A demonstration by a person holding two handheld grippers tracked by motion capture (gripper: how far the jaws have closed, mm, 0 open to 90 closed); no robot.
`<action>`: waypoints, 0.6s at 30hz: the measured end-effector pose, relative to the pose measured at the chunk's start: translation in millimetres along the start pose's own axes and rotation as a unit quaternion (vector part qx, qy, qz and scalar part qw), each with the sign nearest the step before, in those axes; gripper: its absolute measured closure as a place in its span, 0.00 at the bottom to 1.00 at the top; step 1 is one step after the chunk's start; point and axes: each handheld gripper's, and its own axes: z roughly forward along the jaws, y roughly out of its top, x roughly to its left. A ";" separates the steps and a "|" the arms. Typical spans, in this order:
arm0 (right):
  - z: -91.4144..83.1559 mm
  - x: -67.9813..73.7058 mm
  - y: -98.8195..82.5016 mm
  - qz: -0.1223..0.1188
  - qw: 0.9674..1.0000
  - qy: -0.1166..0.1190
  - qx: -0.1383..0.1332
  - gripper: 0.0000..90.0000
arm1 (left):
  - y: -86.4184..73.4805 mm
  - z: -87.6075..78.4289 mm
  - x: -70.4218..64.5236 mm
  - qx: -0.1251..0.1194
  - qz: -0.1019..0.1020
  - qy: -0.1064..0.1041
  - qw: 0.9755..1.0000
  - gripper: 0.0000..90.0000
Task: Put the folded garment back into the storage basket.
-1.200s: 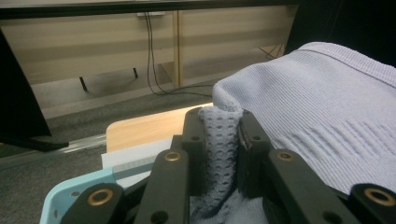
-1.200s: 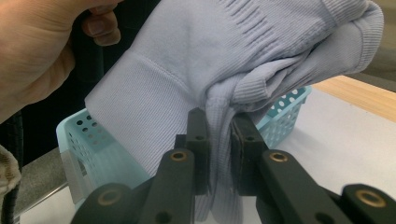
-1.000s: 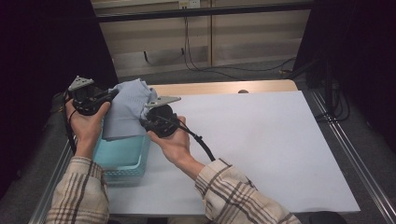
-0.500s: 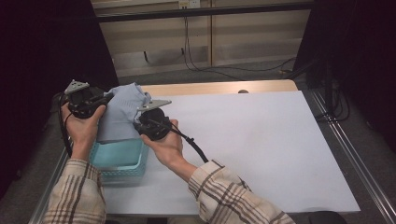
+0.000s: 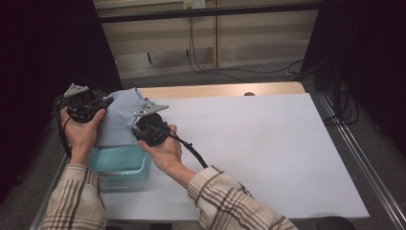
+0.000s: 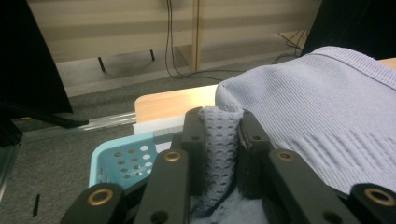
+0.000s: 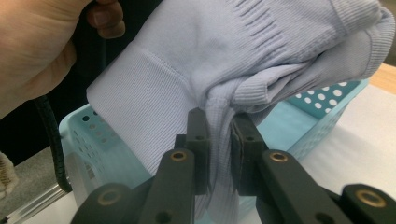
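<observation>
Left gripper (image 5: 106,103) raised at the far left, jaws clamped tight on pale blue knit cloth (image 5: 119,122). Right gripper (image 5: 136,132) beside it, palm up, pinching the same cloth.

Looks like a lab or recording booth, not a home. White sheet (image 5: 268,143) covers a pale wooden tabletop (image 5: 220,89), centre of frame. Metal rails (image 5: 356,158) run along the tabletop's right edge. Black curtains (image 5: 48,57) hang at upper left and upper right, closing the space in. Behind, top centre, a plain beige panel wall (image 5: 249,43) with loose black cables (image 5: 225,67) trailing down to a grey carpeted floor (image 5: 191,79).
</observation>
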 end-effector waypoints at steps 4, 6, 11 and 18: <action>4.8 1.1 -1.4 0.000 1.000 0.000 0.004 0.90 | -3.4 0.9 3.0 0.000 -0.008 0.002 1.000 0.85; 7.0 2.5 -2.0 0.004 1.000 0.002 0.007 0.90 | -5.4 0.7 5.5 0.006 -0.003 0.005 1.000 0.85; 13.5 5.6 -3.8 0.003 1.000 0.002 0.012 0.90 | -12.3 1.0 10.5 0.018 -0.009 0.005 1.000 0.85; 20.8 7.7 -7.2 0.004 1.000 0.007 0.019 0.89 | -19.1 2.2 15.5 0.023 -0.006 0.009 1.000 0.85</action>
